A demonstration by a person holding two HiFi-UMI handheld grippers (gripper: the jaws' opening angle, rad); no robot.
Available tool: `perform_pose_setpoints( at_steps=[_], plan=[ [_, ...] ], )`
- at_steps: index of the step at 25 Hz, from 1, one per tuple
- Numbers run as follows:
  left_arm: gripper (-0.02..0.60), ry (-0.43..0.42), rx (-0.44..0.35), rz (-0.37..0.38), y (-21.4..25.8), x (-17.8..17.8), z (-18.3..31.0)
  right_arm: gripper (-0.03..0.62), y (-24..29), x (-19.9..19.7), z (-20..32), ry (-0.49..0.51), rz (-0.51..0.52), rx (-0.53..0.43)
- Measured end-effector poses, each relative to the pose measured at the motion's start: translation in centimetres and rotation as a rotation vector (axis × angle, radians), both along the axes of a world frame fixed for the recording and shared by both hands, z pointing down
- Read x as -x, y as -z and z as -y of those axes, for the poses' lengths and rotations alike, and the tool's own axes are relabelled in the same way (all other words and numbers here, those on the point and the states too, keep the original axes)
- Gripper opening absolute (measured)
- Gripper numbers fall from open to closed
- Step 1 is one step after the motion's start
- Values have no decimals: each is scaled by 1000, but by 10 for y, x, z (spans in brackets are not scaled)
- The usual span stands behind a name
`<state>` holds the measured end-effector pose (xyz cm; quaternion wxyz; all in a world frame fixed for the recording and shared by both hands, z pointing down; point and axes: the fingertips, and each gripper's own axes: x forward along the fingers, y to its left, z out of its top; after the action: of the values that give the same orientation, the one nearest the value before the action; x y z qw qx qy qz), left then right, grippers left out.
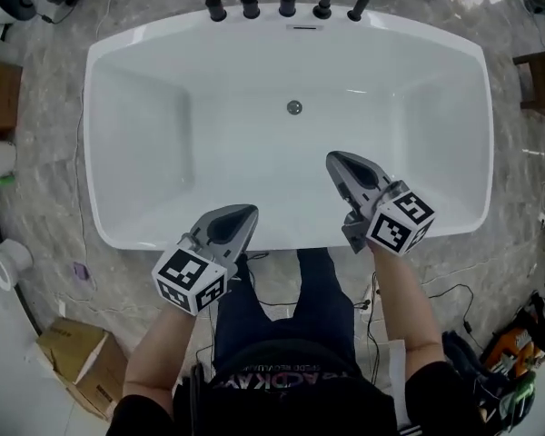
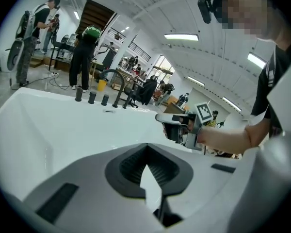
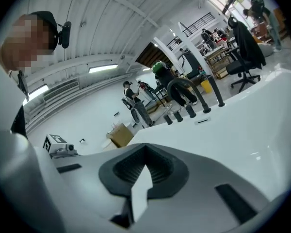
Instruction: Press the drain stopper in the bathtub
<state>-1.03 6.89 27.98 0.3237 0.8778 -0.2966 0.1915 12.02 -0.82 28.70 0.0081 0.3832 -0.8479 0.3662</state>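
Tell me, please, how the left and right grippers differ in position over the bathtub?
The left gripper sits at the near rim of the bathtub; the right gripper reaches out over the basin, closer to the drain stopper. The left tilts rightward, the right leftward. Both have jaws shut and empty.

Black short-sleeved shirt (image 1: 282, 416), navy trousers (image 1: 320, 298), lettered waistband.

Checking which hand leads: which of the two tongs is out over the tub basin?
The right tongs: its tips reach past the near rim over the bathtub floor, closer to the drain stopper. The left tongs sits over the rim.
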Motion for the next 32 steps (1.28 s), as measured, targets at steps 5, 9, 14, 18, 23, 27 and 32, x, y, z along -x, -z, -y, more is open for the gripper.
perform_pose_setpoints(
  at_steps=[5, 9, 14, 18, 23, 27, 32],
  plan=[
    [6, -77, -13, 36, -49, -2, 2, 9, -62, 6, 29, 38, -97, 44],
    [6, -107, -55, 47, -76, 3, 16, 9, -115, 10, 51, 43, -147, 86],
    [6, -95, -103, 49, -106, 11, 36, 9, -175, 7, 78, 32, -215, 120],
    [6, -92, -105, 83, -140, 20, 45, 9, -220, 5, 103, 24, -257, 136],
    [6, -39, -78, 82, -173, 24, 48, 9, -281, -1, 121, 31, -314, 161],
    [6, -13, -78, 64, -208, 25, 60, 11, -345, -1, 144, 25, -339, 196],
    [6, -37, -72, 83, -234, 25, 64, 11, -391, 4, 161, 38, -353, 208]
  ],
)
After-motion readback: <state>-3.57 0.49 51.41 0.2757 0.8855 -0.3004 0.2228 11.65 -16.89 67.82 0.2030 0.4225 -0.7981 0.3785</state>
